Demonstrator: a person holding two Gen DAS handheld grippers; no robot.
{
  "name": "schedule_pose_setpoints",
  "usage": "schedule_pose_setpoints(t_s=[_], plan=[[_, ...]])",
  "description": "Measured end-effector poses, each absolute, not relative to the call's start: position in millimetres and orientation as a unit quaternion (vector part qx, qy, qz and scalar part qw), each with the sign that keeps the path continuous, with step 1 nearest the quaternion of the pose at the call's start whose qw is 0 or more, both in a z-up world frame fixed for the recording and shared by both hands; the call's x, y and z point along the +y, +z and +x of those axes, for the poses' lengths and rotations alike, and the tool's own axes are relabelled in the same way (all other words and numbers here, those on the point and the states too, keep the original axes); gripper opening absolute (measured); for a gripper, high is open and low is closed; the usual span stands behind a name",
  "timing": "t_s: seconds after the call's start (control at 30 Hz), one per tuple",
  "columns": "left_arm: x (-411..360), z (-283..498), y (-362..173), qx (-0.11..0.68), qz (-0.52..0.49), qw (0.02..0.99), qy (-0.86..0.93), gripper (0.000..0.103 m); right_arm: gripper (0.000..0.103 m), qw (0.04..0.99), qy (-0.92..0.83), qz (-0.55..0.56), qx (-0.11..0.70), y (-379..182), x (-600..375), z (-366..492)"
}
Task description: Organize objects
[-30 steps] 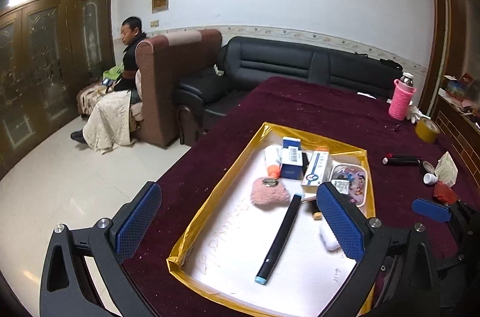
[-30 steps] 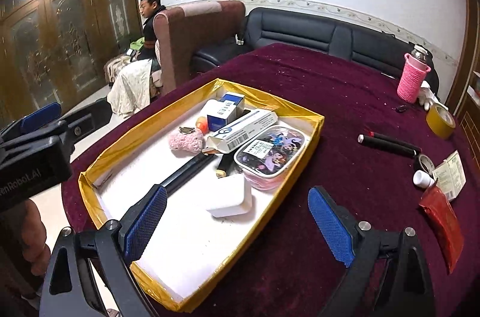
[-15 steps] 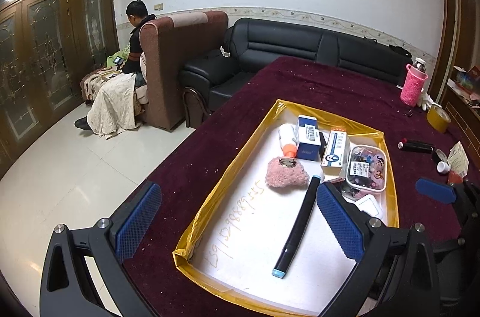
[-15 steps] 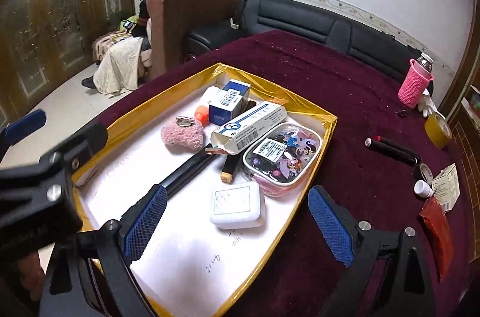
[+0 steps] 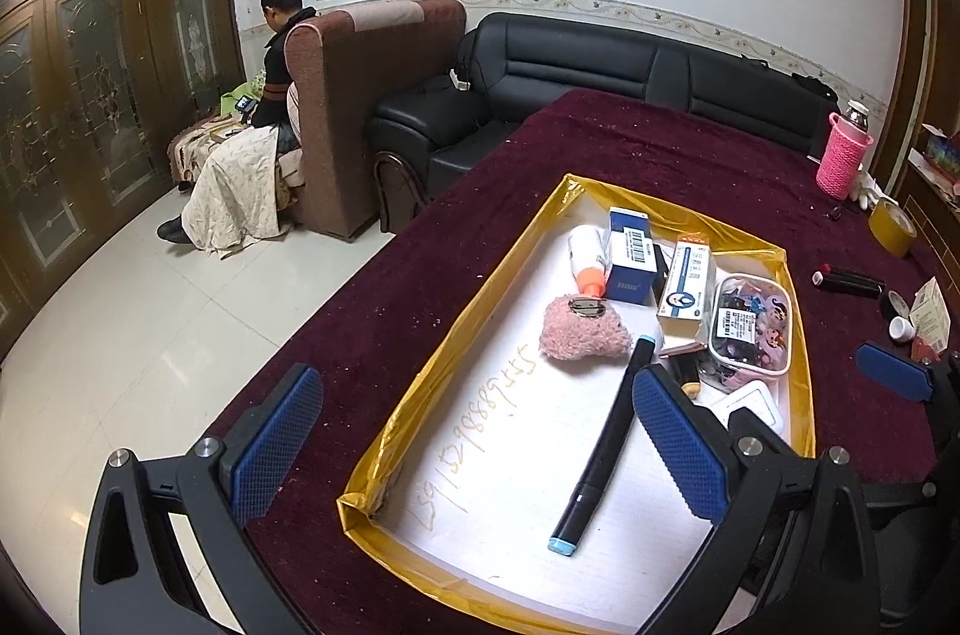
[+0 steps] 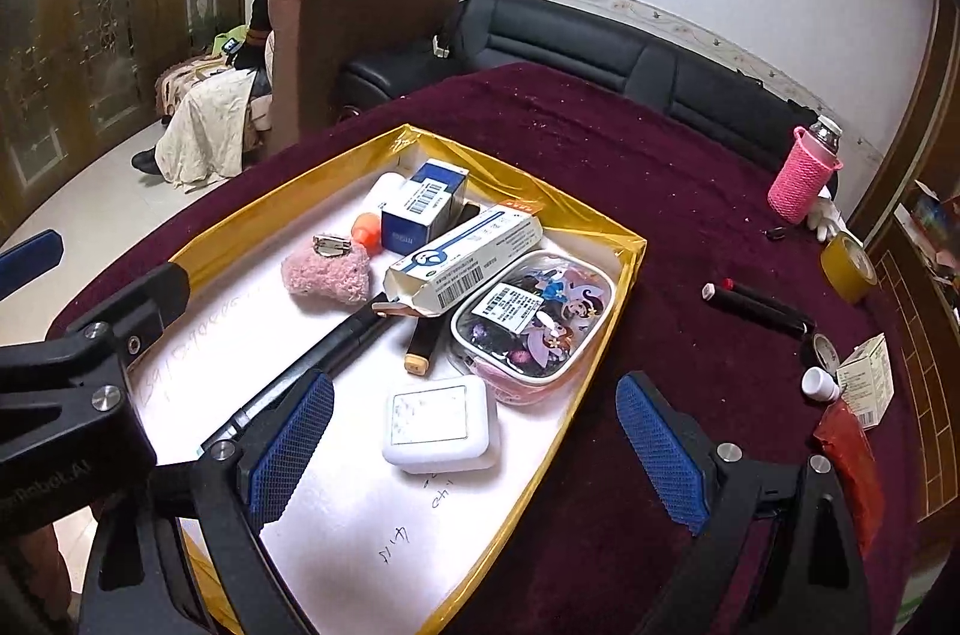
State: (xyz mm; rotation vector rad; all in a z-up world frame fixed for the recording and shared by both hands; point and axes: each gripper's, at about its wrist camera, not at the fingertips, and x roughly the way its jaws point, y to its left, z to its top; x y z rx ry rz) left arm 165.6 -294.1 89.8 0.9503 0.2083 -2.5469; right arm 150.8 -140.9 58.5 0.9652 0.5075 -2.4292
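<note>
A shallow white tray with a gold foil rim (image 5: 456, 335) sits on a dark red tablecloth (image 5: 660, 143). Inside it lie a long black marker with a light blue cap (image 5: 600, 449), a fuzzy pink pouch (image 6: 327, 270), a blue and white box (image 6: 426, 206), a long white carton (image 6: 465, 263), a clear case of cartoon stickers (image 6: 537, 320) and a white rectangular block (image 6: 441, 422). The left gripper (image 5: 474, 446) hangs over the tray's near left corner, fingers spread wide, holding nothing. The right gripper (image 6: 474, 443) hangs over the near right rim, also wide apart and empty. Outside the tray, to the right, are a pink knitted bottle (image 6: 804, 173), a tape roll (image 6: 849, 266) and two black pens (image 6: 759, 305).
</note>
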Motion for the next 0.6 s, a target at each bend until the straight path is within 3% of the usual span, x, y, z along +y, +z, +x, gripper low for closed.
schedule_pose_setpoints(t_s=[0.6], plan=[[-270.8, 154.6, 90.7, 0.056, 0.353, 0.209, -0.91, 0.103, 0.098, 0.247, -0.885, 0.35, 0.184, 55.0, -131.4, 150.9]])
